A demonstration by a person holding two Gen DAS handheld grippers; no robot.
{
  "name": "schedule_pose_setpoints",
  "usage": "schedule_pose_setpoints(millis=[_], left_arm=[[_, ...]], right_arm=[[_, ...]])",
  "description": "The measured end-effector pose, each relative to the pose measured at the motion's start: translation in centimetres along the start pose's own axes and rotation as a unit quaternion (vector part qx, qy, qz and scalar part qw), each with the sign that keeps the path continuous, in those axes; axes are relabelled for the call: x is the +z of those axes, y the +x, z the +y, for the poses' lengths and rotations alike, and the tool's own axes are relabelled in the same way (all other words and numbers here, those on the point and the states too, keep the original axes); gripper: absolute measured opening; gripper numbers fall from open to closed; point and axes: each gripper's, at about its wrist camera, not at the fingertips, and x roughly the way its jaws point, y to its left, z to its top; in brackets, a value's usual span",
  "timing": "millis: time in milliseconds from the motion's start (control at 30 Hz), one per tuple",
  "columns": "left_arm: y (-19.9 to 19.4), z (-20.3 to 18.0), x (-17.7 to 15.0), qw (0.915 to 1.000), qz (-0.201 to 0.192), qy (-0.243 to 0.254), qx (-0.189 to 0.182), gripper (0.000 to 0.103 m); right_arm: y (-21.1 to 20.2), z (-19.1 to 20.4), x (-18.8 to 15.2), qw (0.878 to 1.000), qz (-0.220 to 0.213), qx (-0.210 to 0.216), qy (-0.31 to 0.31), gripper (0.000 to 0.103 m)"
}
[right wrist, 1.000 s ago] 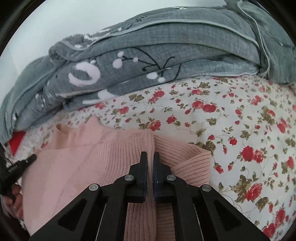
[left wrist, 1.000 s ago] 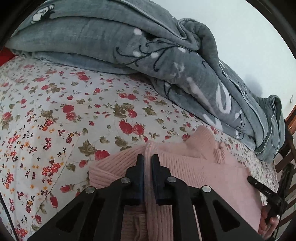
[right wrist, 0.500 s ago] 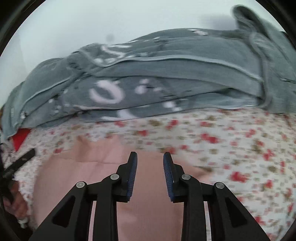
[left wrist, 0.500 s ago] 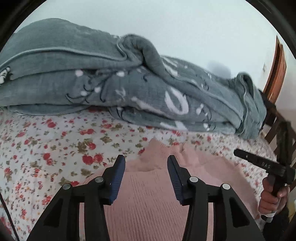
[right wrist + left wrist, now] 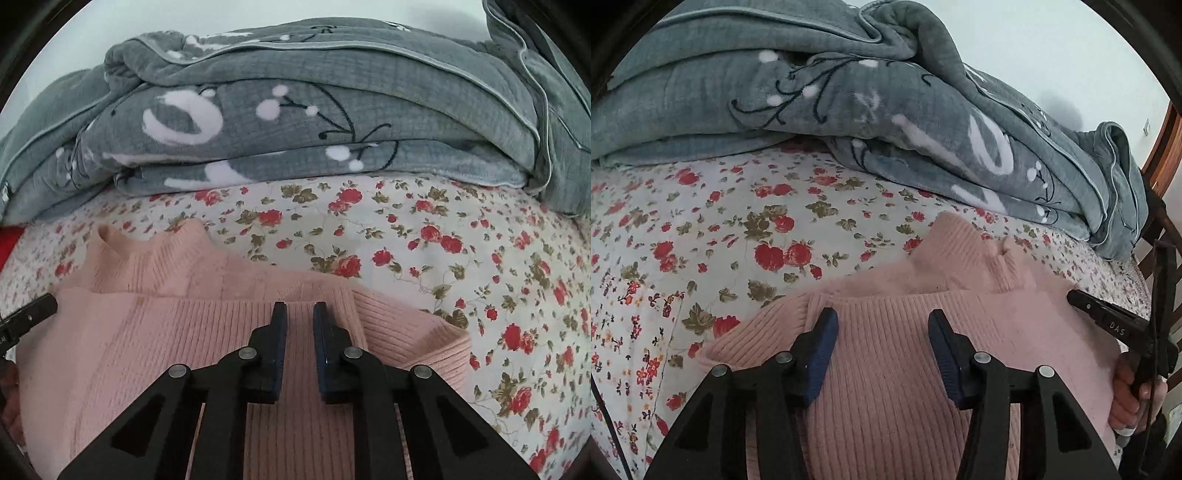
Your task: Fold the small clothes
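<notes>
A pink ribbed knit sweater lies folded on the floral bedsheet, its collar pointing away toward the blanket. My left gripper is wide open just above the folded edge, holding nothing. In the right wrist view the same sweater fills the lower left. My right gripper hovers over its folded edge with the jaws a little apart and nothing between them. The right gripper's black tip also shows at the right of the left wrist view.
A bulky grey blanket with white patterns is piled along the far side of the bed; it also shows in the right wrist view. A wooden bed frame stands at the right. A red item peeks out at the left.
Both grippers were shut on the sweater's edge one second ago. They have since opened and let it go, and the folded part now lies flat on the sweater.
</notes>
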Motion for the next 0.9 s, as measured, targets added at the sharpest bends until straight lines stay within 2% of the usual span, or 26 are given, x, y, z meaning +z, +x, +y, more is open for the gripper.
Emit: schedule_pose_setpoints(millis=[333,600,733,900], left_arm=[[-0.19,-0.08,0.0,1.0,-0.002,0.006,0.003,0.051],[-0.3,0.0,-0.07,1.0,-0.003,0.003,-0.002,0.051],[-0.53,-0.38,-0.21,0.9999,-0.005,0.013,-0.007,0.057],[-0.55,-0.45,-0.17,0.9998,-0.005,0.016,-0.007,0.058]], right_arm=[[-0.02,-0.48,-0.15,1.0,0.004,0.02,0.005,0.019],[0.04,-0.3,-0.15,1.0,0.006,0.015,-0.001,0.019],[-0.02,-0.21,-0.17,1.0,0.004,0.012,-0.002,0.019],[0.0,0.01,-0.21,1.0,0.002,0.005,-0.011,0.021]])
